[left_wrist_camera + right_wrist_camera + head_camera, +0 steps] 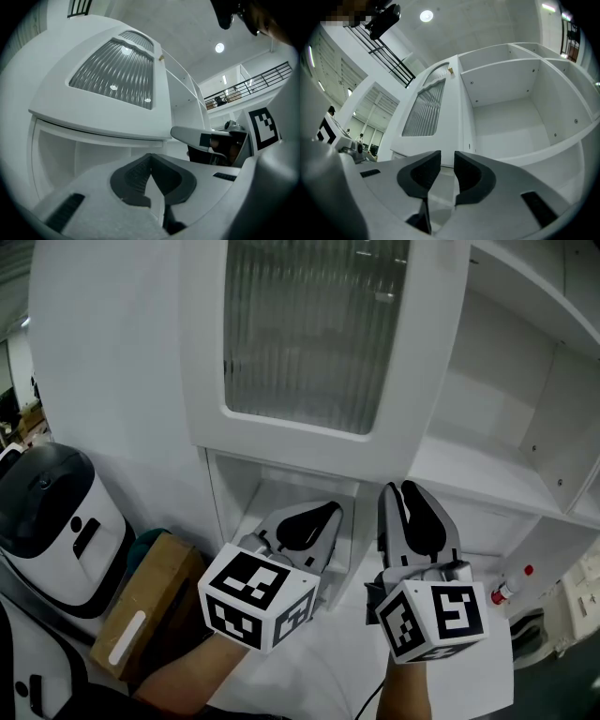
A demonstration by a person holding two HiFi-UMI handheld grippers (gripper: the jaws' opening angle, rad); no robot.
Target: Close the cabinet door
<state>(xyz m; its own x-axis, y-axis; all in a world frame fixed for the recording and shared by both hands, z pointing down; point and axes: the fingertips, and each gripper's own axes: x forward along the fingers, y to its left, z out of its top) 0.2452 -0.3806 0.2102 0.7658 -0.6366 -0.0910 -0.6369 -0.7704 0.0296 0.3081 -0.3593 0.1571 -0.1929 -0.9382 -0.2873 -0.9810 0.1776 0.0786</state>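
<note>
What we see at the edges of the scene

At the left we find a white-and-black appliance (52, 521), and just beside it a cardboard box (150, 601), with a teal thing (148, 542) showing between them. Low at the right lies a small white bottle (511, 587) with a red cap. Overhead we make out a round ceiling lamp (220, 47) and a dark railing (255, 83) along an upper level.

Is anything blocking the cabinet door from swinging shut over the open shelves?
Nothing visible does. The shelves beside the door are bare, with nothing sticking out. The left hand-held gripper and right hand-held gripper both appear lower than the door's bottom edge.
</note>
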